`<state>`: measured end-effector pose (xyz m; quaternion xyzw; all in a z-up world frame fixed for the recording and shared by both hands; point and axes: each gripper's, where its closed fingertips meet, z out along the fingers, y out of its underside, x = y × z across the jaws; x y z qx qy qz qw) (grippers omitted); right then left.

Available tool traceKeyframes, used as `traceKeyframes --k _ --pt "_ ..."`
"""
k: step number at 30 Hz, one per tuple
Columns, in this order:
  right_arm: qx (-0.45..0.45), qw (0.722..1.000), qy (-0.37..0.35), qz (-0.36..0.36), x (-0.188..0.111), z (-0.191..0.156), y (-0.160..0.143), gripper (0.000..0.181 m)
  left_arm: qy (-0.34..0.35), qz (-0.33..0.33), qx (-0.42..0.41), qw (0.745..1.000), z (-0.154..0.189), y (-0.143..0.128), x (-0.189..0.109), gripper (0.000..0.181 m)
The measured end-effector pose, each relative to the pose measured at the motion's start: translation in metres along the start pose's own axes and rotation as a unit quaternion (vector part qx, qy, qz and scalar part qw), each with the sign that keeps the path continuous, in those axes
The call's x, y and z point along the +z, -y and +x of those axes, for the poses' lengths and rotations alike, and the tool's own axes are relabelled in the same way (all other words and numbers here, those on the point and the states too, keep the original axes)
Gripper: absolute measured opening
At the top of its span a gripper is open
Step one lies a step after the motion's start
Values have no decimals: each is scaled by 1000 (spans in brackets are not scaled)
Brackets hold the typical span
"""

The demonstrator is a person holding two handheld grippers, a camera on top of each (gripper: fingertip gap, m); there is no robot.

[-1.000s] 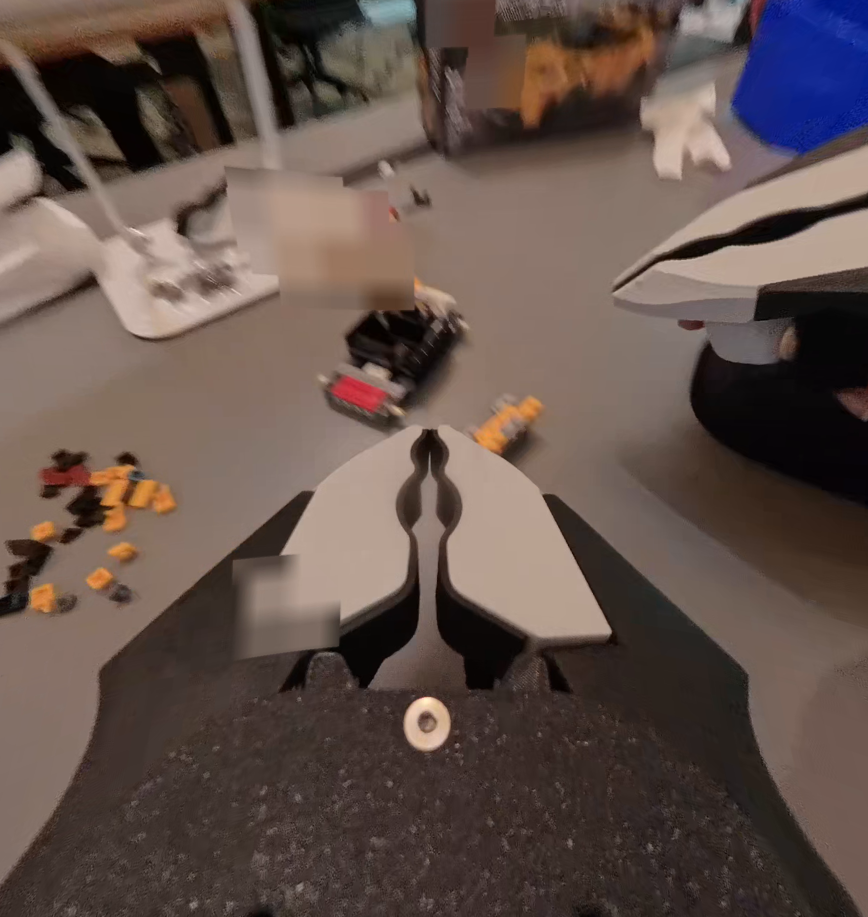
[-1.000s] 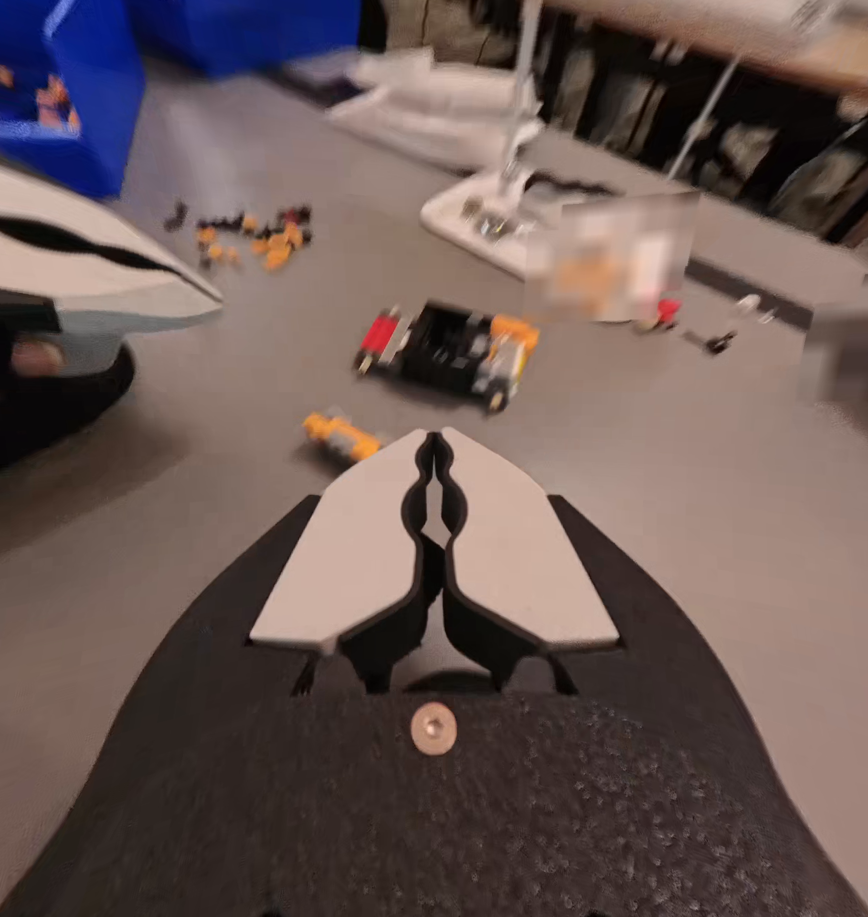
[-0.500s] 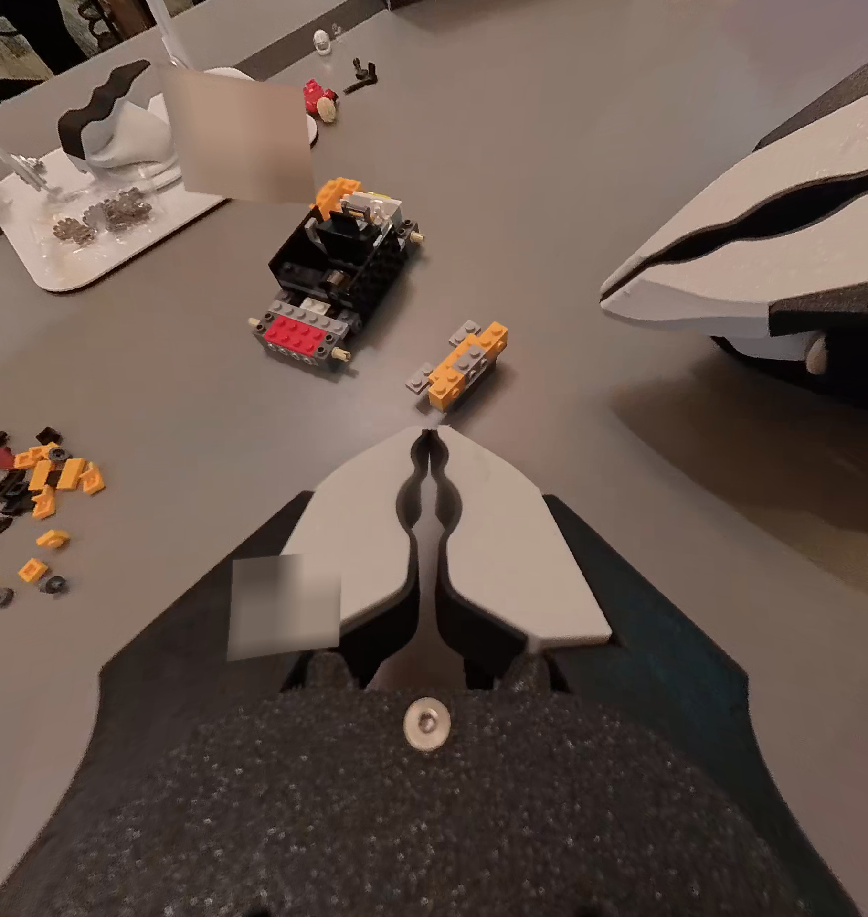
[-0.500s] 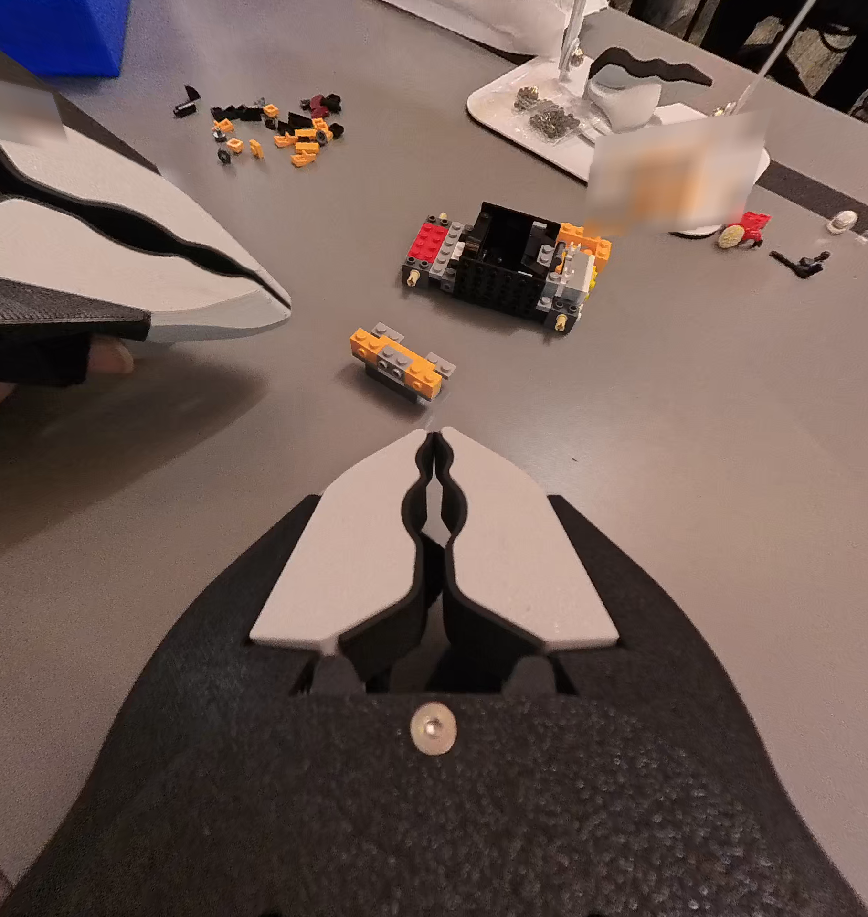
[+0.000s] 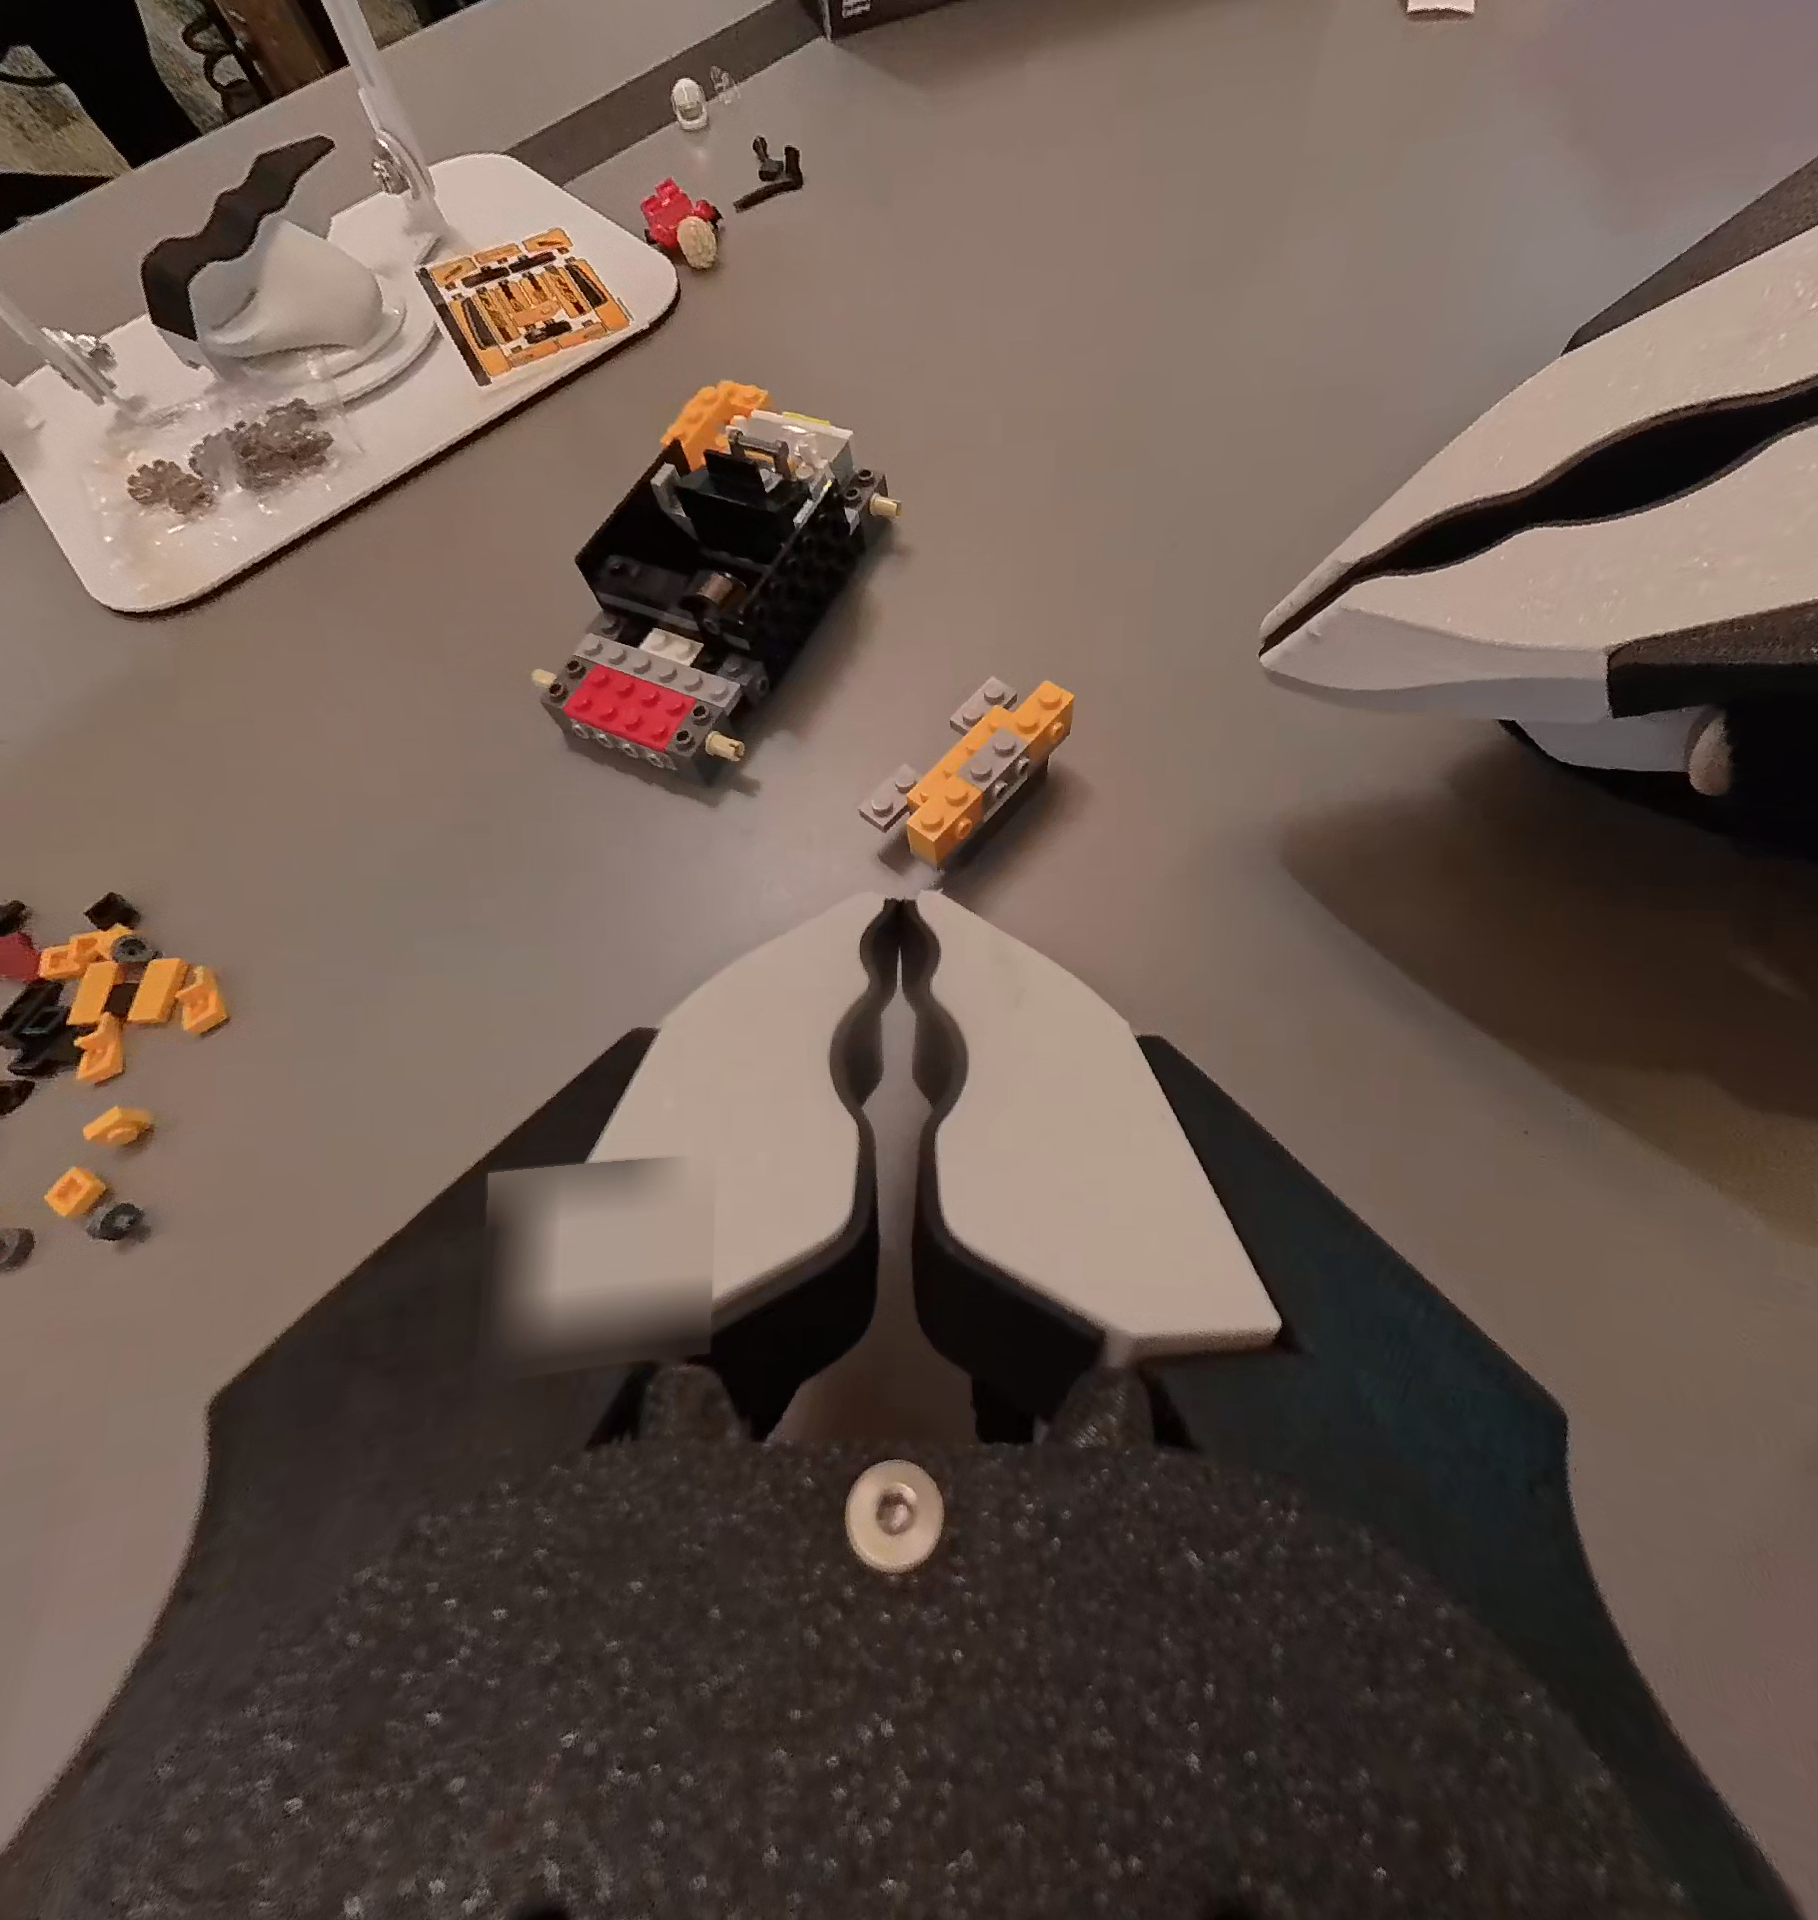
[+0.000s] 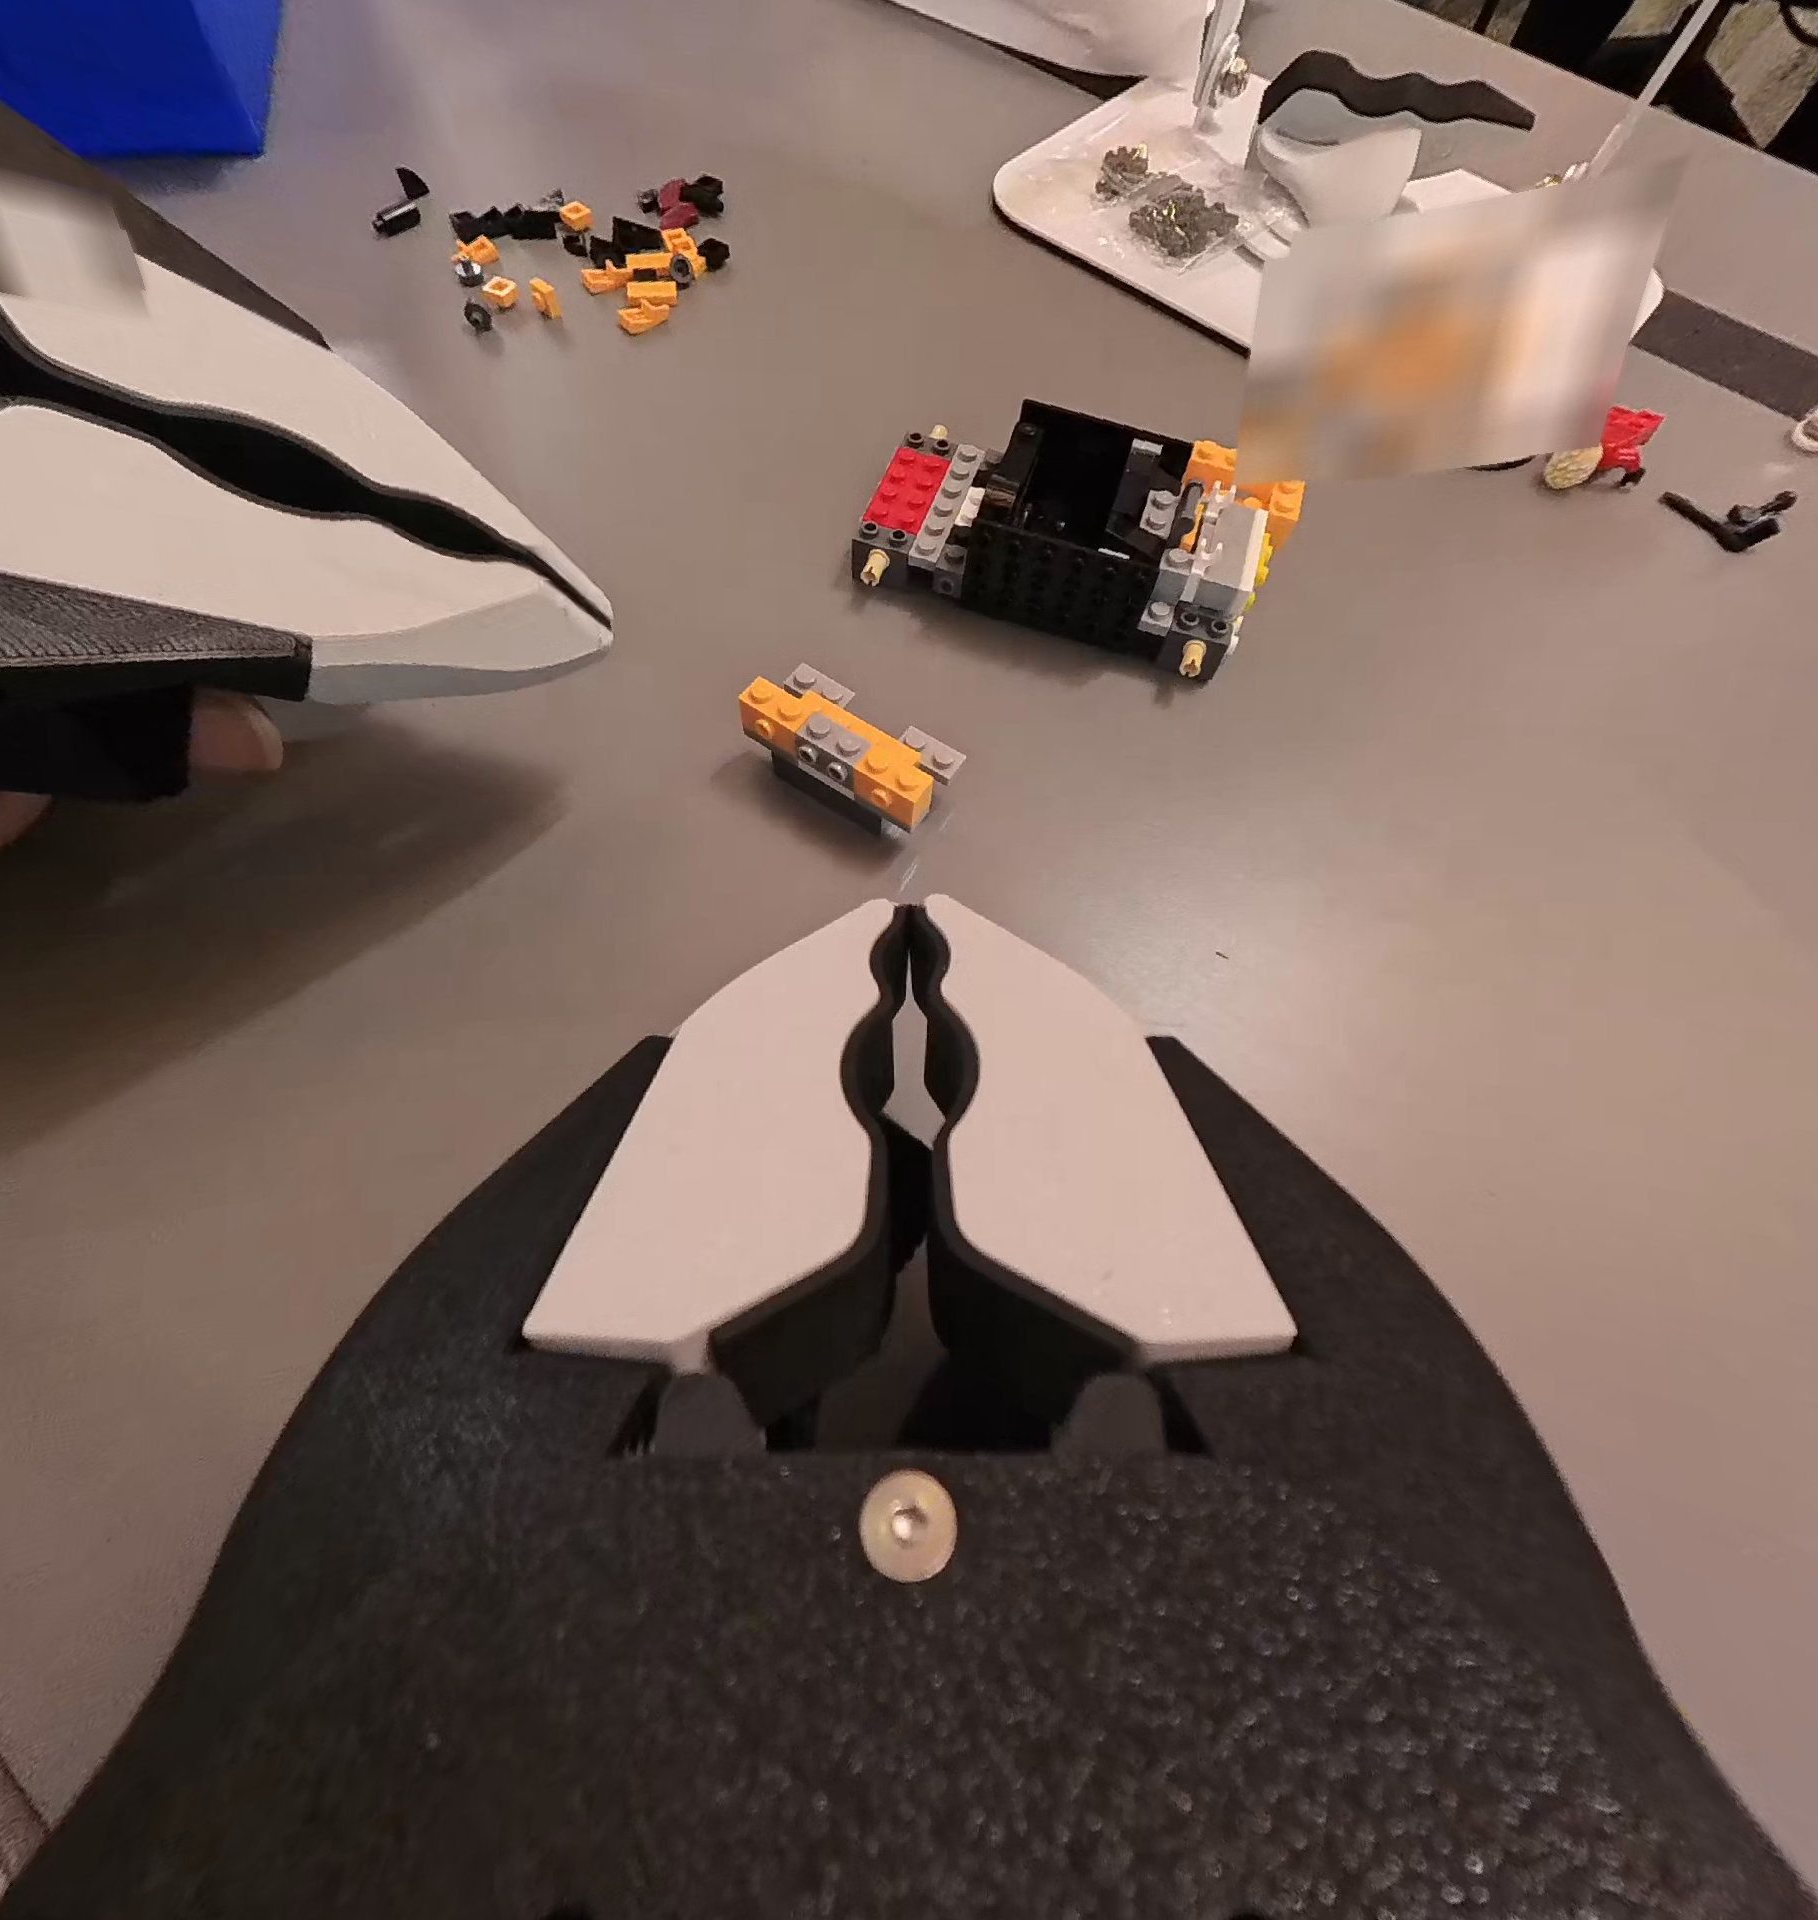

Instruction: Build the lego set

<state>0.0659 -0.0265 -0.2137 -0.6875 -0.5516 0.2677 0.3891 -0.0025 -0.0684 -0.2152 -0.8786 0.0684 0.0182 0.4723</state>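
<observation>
A half-built black lego car (image 5: 723,582) with a red plate at one end and orange bricks at the other sits on the grey table; it also shows in the right wrist view (image 6: 1076,535). A small orange and grey sub-assembly (image 5: 972,769) (image 6: 843,753) lies beside it. My left gripper (image 5: 903,902) is shut and empty, its tips just short of the sub-assembly. My right gripper (image 6: 910,907) is shut and empty, a little short of the same piece from the other side. Each gripper shows in the other's view, the right one (image 5: 1289,639) and the left one (image 6: 588,613).
A pile of loose orange, black and dark red pieces (image 5: 63,1029) (image 6: 583,249) lies to the left. A white tray (image 5: 292,436) (image 6: 1123,208) holds bagged small parts, a spare gripper finger and a sticker sheet (image 5: 526,301). A red minifigure part (image 5: 676,213) and small bits lie behind.
Both views tilted down from a blurred, higher look to a close view of the table. Both grippers came nearer the orange sub-assembly and stayed shut.
</observation>
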Motion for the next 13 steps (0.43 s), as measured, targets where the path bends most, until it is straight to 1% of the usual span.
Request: traceKeyframes --k 1,3,5,7,10,13 --pt "0 1000 -1 3 0 0 1 0 1 3 0 1000 0 1 -1 0" --pt "0 1000 -2 21 -3 1 7 0 6 21 -1 1000 -2 7 -3 0" --pt "-5 998 -14 66 -10 5 23 0 22 55 0 998 -9 19 -10 0" --pt "-21 991 -41 125 -23 13 48 0 53 105 6 993 -21 40 -24 0" --pt "-31 974 -91 203 -49 32 92 0 108 182 8 977 -45 79 -52 0" --pt "-37 954 -149 259 -72 55 126 0 151 243 -1 958 -72 113 -81 0"
